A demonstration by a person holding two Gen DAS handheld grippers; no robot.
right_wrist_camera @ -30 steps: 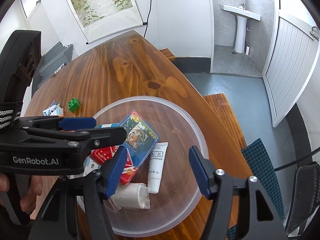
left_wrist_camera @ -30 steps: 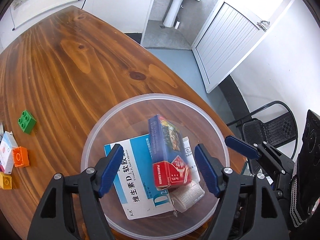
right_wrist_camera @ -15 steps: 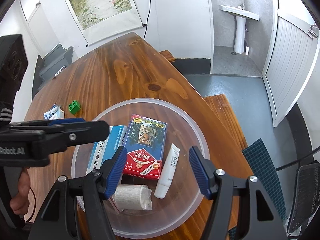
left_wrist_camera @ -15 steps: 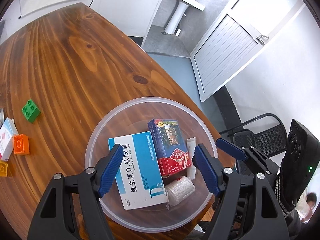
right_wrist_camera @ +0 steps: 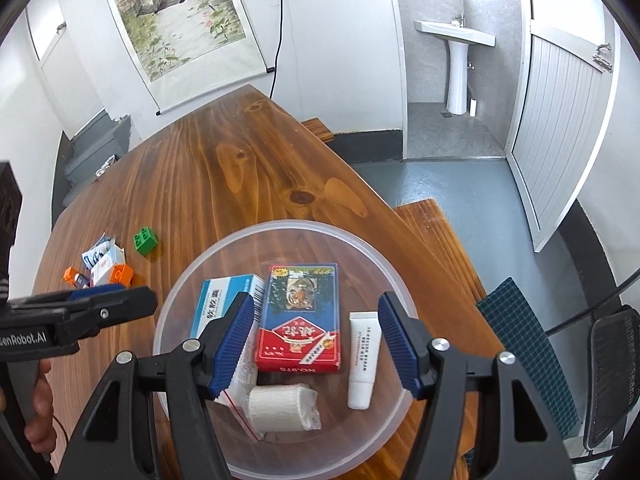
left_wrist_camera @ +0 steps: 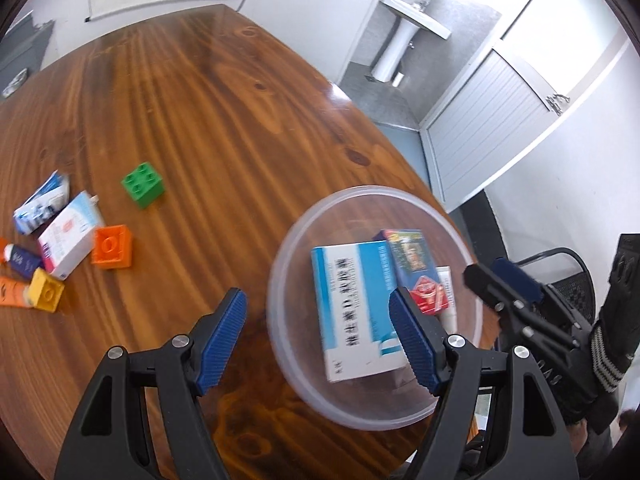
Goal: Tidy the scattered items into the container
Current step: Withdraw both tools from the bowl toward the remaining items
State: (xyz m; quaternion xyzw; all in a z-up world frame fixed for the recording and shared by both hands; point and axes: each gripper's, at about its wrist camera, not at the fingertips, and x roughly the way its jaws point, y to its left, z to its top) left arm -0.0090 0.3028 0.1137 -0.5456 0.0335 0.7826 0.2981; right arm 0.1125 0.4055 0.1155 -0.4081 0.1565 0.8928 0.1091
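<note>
Inside the bowl (right_wrist_camera: 280,227) 2 boxes, a tube (right_wrist_camera: 363,360) and a bandage roll (right_wrist_camera: 280,408) are seen; both claws, left (left_wrist_camera: 318,342) and right (right_wrist_camera: 316,344), are held spread, empty.

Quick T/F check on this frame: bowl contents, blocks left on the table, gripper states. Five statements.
1. The red-and-blue playing-card box lies inside the clear plastic bowl. True.
2. The green toy block is in the bowl. False: it sits on the wooden table.
3. The left gripper holds the orange toy block. False: it is open and empty.
4. The white bandage roll is in the bowl. True.
5. The right gripper is shut. False: open.
</note>
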